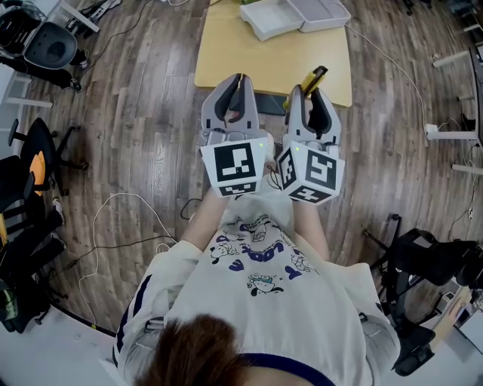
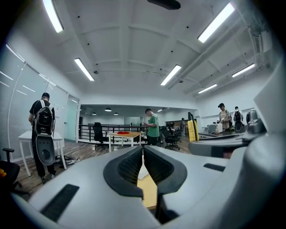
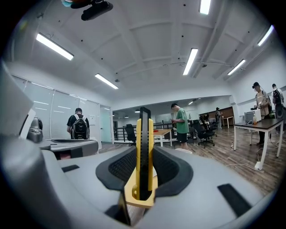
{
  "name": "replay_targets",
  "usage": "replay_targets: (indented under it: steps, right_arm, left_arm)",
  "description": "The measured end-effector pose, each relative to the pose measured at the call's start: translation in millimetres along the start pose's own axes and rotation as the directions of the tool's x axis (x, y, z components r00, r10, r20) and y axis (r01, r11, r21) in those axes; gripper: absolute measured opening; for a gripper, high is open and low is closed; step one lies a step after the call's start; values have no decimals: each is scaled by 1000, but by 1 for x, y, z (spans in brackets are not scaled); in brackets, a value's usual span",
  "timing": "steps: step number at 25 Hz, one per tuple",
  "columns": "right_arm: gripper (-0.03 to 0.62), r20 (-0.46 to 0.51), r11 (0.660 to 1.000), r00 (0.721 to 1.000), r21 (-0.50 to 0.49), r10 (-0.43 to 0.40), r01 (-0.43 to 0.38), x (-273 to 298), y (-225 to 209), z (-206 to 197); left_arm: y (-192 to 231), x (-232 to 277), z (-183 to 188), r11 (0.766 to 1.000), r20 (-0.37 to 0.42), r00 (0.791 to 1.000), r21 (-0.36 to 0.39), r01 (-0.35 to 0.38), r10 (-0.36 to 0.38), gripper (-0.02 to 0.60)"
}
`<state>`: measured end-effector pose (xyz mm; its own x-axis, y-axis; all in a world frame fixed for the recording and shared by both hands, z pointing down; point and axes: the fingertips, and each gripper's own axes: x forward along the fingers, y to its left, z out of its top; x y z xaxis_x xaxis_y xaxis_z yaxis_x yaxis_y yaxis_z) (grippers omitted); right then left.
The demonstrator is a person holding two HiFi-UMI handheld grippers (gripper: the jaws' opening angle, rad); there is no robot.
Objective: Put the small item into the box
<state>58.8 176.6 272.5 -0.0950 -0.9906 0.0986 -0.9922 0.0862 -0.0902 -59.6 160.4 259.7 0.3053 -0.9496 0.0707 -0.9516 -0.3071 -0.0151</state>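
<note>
A yellow utility knife point(image 1: 315, 76) with a black slider stands upright between the jaws of my right gripper point(image 1: 308, 92). In the right gripper view the gripper point(image 3: 144, 157) is shut on the knife point(image 3: 144, 147), whose tip sticks out past the pads. My left gripper point(image 1: 240, 78) is held beside it, its pads meeting at the tips with nothing between them point(image 2: 143, 151). Both grippers are raised near the front edge of the wooden table point(image 1: 226, 56). The white box point(image 1: 321, 11) and a white tray-like part point(image 1: 266, 20) sit at the table's far end.
A dark flat object point(image 1: 268, 103) lies at the table's near edge under the grippers. Office chairs point(image 1: 45, 41) stand left, cables point(image 1: 113, 203) trail on the wood floor, equipment point(image 1: 430, 256) right. Several people point(image 3: 181, 125) stand in the room.
</note>
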Motion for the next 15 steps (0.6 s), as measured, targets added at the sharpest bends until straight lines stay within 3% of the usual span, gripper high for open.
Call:
replay_targets:
  steps: [15]
  right_arm:
    - [129,-25,997,997,7,75,-74,93,-34,5]
  left_arm:
    - [-1,92,0,998,-14,998,-3,-63,63,25]
